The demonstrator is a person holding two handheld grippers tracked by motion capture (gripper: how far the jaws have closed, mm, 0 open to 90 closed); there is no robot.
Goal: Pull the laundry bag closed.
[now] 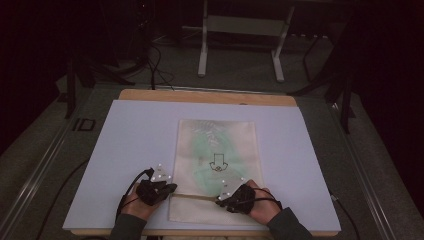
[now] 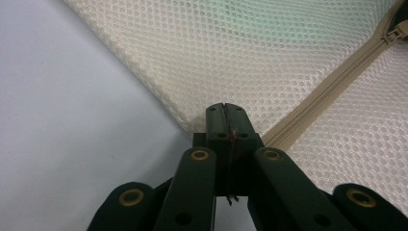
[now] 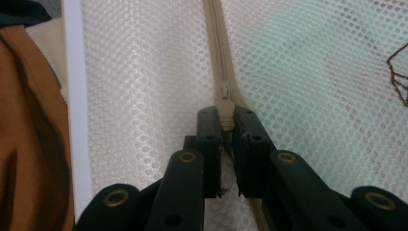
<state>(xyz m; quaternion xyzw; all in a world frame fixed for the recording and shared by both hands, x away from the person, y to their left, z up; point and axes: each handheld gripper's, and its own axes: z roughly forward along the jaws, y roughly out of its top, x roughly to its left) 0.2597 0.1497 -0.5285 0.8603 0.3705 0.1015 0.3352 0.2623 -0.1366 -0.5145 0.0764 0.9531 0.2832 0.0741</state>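
A: From the high view, where is the mesh bag (image 1: 216, 165) lying?

B: It is lying flat on the white mat (image 1: 130, 150) of the counter (image 1: 205, 96), long axis running away from the person. Its zipper (image 1: 195, 196) is crossing the near end, side to side. The left tool (image 1: 169, 189) is sitting at the zipper's left end, the right tool (image 1: 220, 199) toward its right; both hands are resting low, wrists turned inward so the tools are pointing at each other.

A: And in the left gripper view?

B: The left tool (image 2: 224, 109) is clamping shut on the bag's corner, where the zipper tape (image 2: 327, 89) is starting; the tape is running away up to the right, toward the slider (image 2: 395, 32).

A: The right gripper view?

B: The right tool (image 3: 225, 117) is pinching the zipper pull (image 3: 225, 107), jaws closed on it. The zipper track (image 3: 216, 43) is stretching straight ahead, so I judge the coming pull is going along that line, the left tool anchoring the bag.
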